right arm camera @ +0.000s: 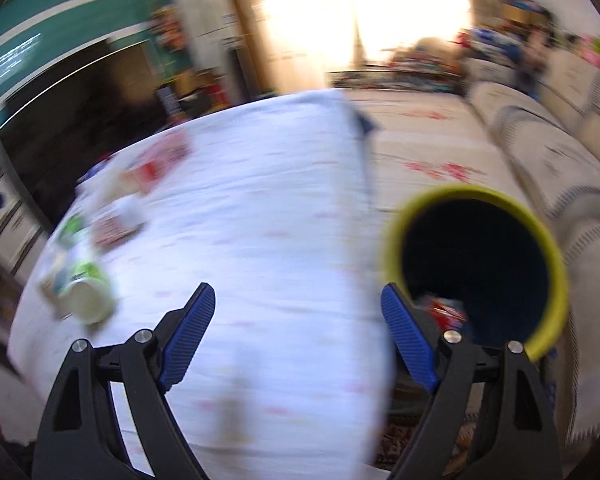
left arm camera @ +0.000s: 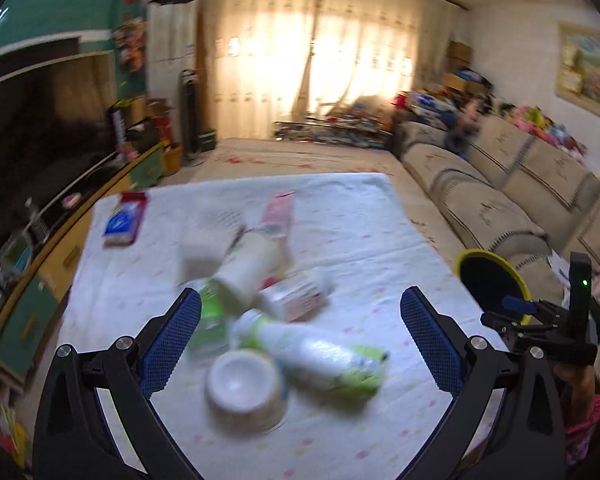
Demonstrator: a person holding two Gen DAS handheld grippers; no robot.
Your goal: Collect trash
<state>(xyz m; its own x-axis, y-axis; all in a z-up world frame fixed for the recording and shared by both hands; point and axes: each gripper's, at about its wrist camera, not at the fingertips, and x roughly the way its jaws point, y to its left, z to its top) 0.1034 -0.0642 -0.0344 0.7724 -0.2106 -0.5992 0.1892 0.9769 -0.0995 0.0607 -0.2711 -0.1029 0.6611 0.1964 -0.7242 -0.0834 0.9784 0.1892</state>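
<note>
A pile of trash lies on the white tablecloth (left arm camera: 360,240): an upturned paper cup (left arm camera: 246,390), a white-and-green bottle (left arm camera: 320,356), another white bottle (left arm camera: 246,266), a red-and-white carton (left arm camera: 296,294), a pink packet (left arm camera: 278,212) and a blue-and-red packet (left arm camera: 124,220). My left gripper (left arm camera: 300,328) is open above the pile, empty. A yellow-rimmed bin (right arm camera: 476,264) stands at the table's right edge with a red wrapper (right arm camera: 444,310) inside. My right gripper (right arm camera: 298,320) is open and empty over the table's near right part, beside the bin. The bin (left arm camera: 490,284) and the right gripper's body show in the left wrist view.
A beige sofa (left arm camera: 500,184) runs along the right. A TV cabinet (left arm camera: 60,232) with a dark screen lines the left. Curtained windows (left arm camera: 312,52) and cluttered shelves sit at the far end. The right wrist view is motion-blurred.
</note>
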